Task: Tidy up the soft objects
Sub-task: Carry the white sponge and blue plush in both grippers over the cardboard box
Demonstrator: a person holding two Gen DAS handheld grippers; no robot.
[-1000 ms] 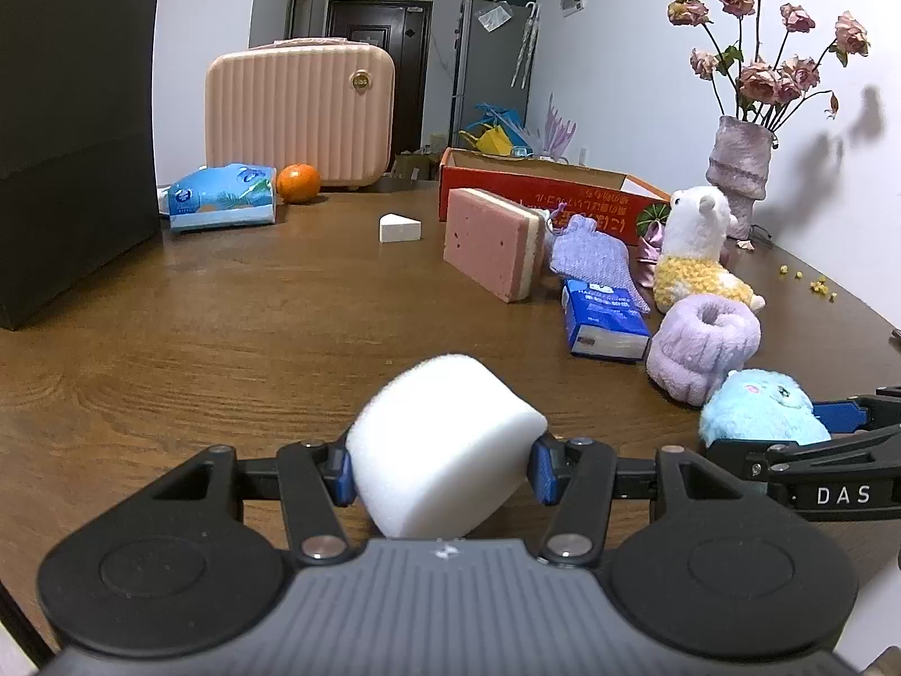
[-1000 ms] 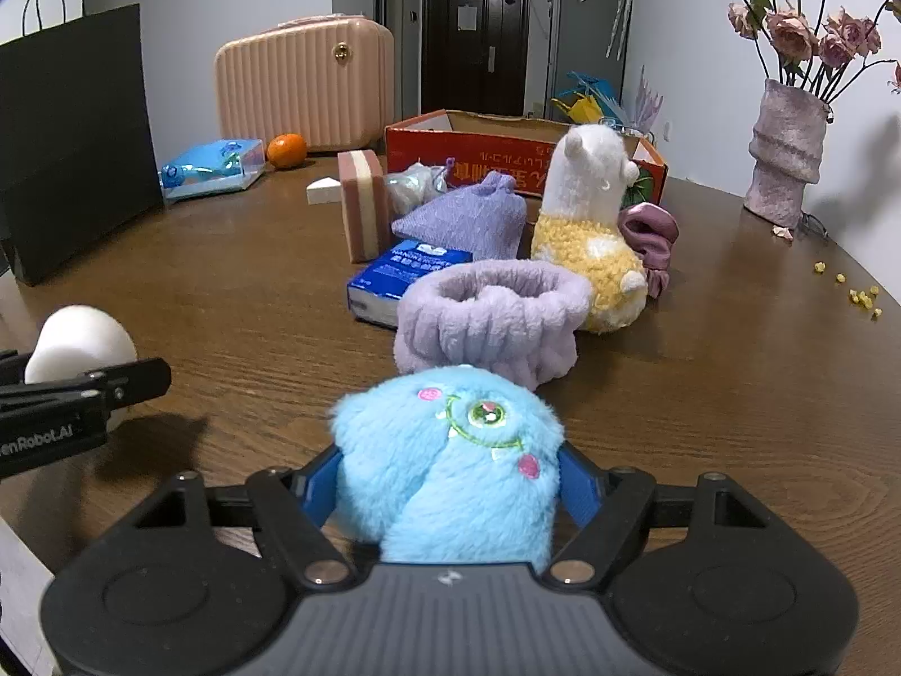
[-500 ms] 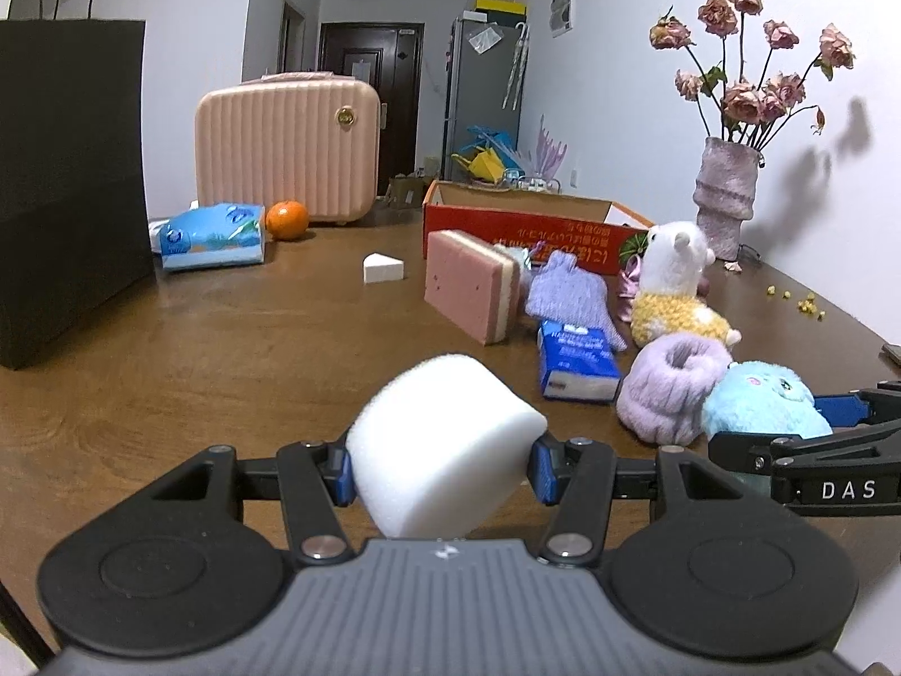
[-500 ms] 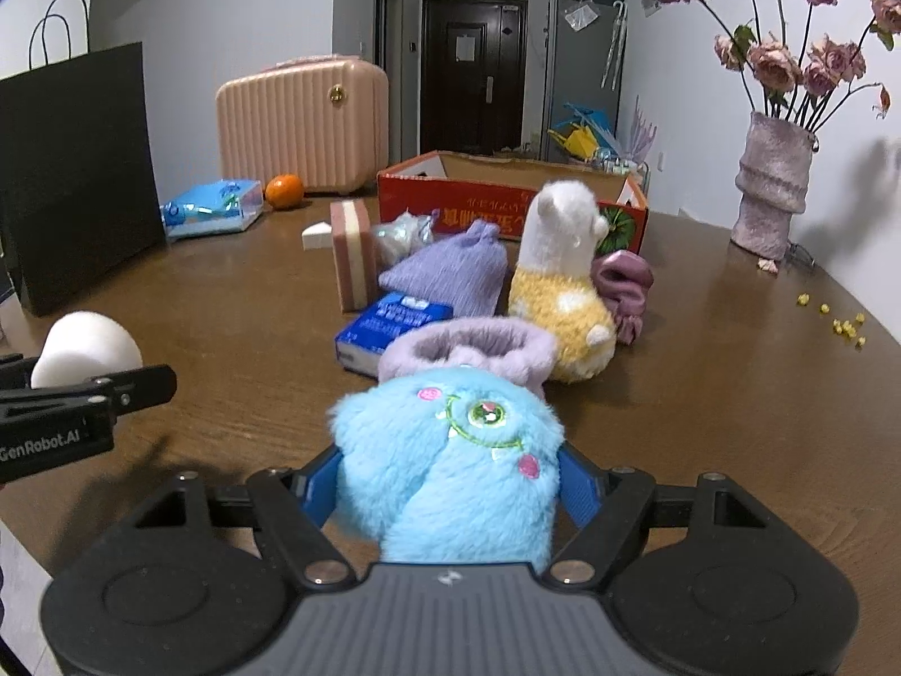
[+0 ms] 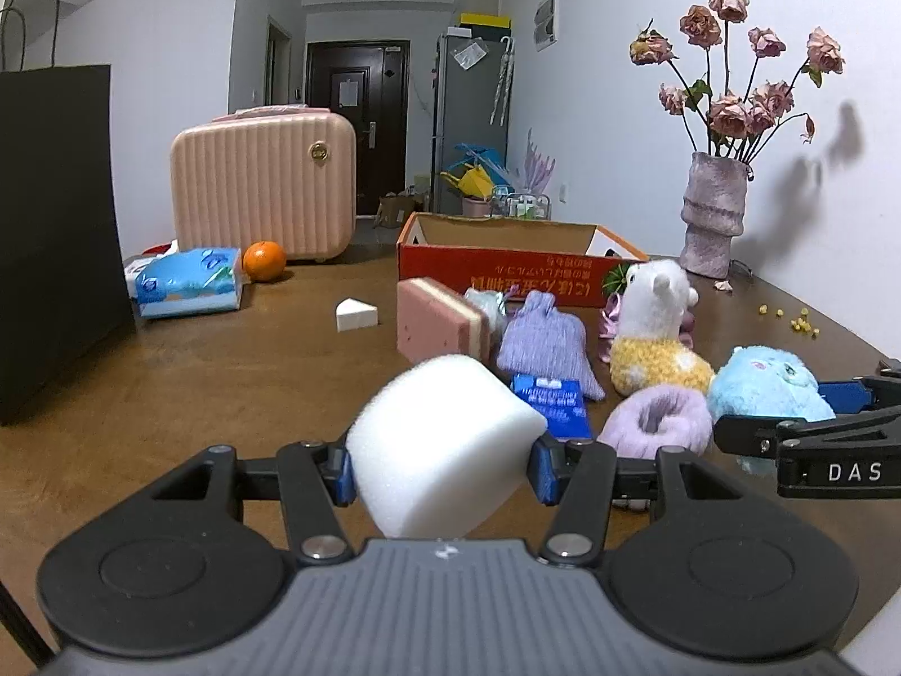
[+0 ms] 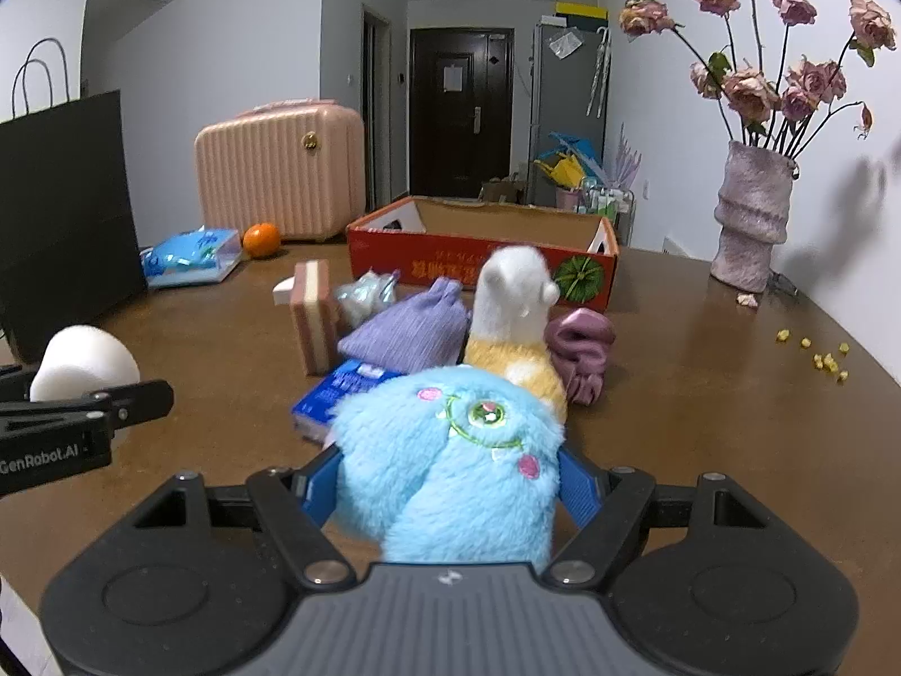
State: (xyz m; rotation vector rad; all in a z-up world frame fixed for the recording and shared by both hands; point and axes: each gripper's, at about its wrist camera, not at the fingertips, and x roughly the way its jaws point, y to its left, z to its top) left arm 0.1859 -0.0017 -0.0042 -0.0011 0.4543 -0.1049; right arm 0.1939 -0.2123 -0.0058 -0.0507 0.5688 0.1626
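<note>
1. Pads [image 5: 342, 476] of my left gripper [image 5: 442, 473]: partly closed, pinching the white foam block [image 5: 445, 445] on both sides, above the brown table [image 5: 225, 383]
2. Right gripper [image 6: 447, 484]: wider set, blue pads pressed into the blue plush toy [image 6: 450, 462], held clear of the table
3. Ahead on the table: lilac scrunchie [image 5: 656, 422], blue tissue packet [image 5: 554, 403], purple pouch [image 6: 411, 332], alpaca plush [image 6: 515, 310], pink sponge [image 5: 439, 321]
4. Behind them: open red cardboard box [image 6: 478, 259]

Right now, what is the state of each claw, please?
Left claw: closed on the white sponge.
Right claw: closed on the blue plush toy.
</note>
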